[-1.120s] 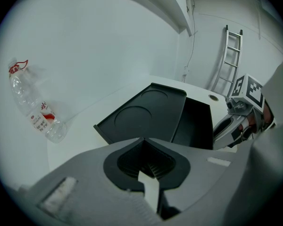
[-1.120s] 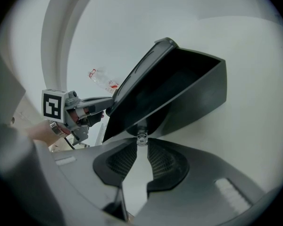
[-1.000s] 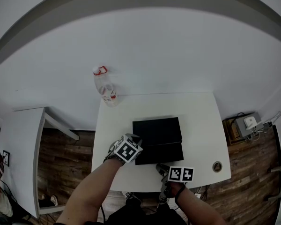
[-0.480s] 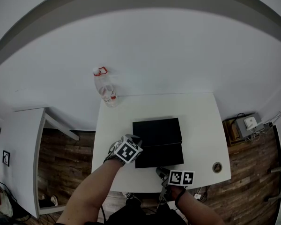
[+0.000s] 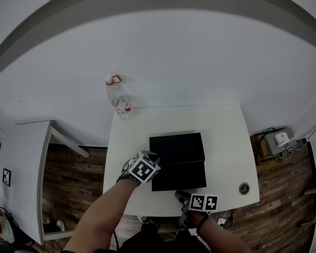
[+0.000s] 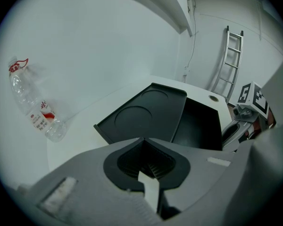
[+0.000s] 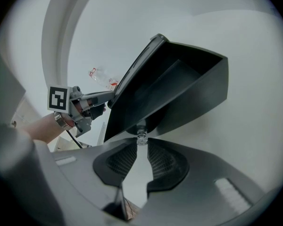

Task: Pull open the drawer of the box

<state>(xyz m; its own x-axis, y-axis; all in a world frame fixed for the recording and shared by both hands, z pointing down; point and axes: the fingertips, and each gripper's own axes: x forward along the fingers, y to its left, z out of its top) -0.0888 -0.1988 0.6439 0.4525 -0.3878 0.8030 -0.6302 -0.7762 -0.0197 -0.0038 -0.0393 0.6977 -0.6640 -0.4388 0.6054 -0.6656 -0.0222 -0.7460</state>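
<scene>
Left gripper [image 6: 144, 140] and right gripper [image 7: 141, 142] are grey, with black ribbed fingers [image 7: 162, 161] and black-and-white marker cubes [image 5: 143, 168].

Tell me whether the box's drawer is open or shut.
Open: the drawer sticks out in front of the box, its inside showing, and the right gripper pinches its knob.

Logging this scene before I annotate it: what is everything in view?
table: 1, white, centre
box: 1, black, on the table
drawer: 1, black, pulled out of the box toward the person
knob: 1, clear, drawer front
bottle: 1, clear with red label, table's far left corner
round fitting: 1, dark, table's near right
side table: 1, white, left
ladder: 1, pale, against the wall
left gripper: 1, grey, shut, at the box's left
right gripper: 1, grey, shut on the knob
</scene>
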